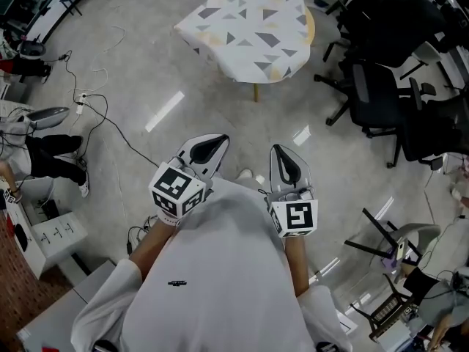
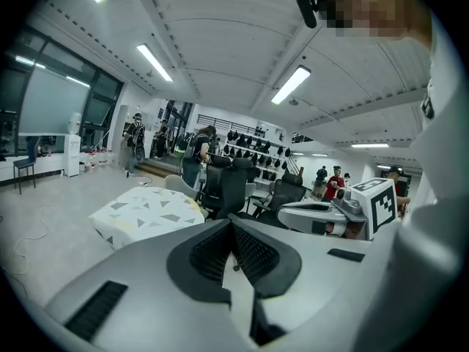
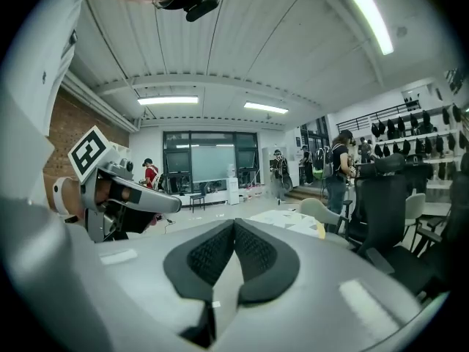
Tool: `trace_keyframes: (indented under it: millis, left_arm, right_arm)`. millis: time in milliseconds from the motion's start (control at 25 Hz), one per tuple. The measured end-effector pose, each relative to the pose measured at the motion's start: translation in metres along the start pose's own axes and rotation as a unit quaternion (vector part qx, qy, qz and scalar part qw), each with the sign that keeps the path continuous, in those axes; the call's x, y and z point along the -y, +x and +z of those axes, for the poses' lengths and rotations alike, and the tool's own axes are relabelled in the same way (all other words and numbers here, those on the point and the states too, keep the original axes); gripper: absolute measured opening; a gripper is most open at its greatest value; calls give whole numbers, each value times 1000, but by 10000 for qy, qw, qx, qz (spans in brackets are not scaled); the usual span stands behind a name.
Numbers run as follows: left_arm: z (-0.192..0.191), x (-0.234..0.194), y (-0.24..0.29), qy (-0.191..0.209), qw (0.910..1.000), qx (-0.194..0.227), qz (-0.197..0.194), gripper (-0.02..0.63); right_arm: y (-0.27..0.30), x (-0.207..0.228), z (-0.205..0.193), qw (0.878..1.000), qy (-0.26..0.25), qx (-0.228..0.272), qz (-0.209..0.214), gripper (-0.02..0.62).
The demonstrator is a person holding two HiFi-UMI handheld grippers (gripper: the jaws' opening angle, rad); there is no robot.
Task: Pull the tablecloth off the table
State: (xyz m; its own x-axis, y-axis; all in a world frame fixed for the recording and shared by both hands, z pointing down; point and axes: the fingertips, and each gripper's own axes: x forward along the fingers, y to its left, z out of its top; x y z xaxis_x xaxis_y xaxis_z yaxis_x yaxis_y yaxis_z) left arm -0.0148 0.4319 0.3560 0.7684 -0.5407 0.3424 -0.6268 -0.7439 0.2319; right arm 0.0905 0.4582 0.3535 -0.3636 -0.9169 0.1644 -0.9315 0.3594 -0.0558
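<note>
A white tablecloth with grey and yellow triangles (image 1: 248,29) covers a small round table well ahead of me on the floor. It also shows as the cloth (image 2: 145,213) at the left of the left gripper view and faintly as the cloth (image 3: 286,217) in the right gripper view. My left gripper (image 1: 217,139) and right gripper (image 1: 279,150) are held close to my chest, side by side, both shut with nothing between the pads. Both are far short of the table. The left gripper's pads (image 2: 220,251) meet, and so do the right gripper's pads (image 3: 253,255).
Black office chairs (image 1: 388,64) stand to the right of the table. Cables (image 1: 102,116) and a power strip lie on the floor at the left, beside a seated person (image 1: 51,156). A folding stand (image 1: 385,240) is at my right. Other people stand in the room's background.
</note>
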Motion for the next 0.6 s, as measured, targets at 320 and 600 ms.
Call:
trace_keyframes:
  millis: [320,600]
  left_arm:
    - [9,-10,19,20,9997,-5,231,6]
    - [22,-56,54,12,9998,-89,202,6]
  right_arm:
    - [20,24,-3,9999,-16,-27,97,11]
    - [78,44,0,9999,-9,-56,120,11]
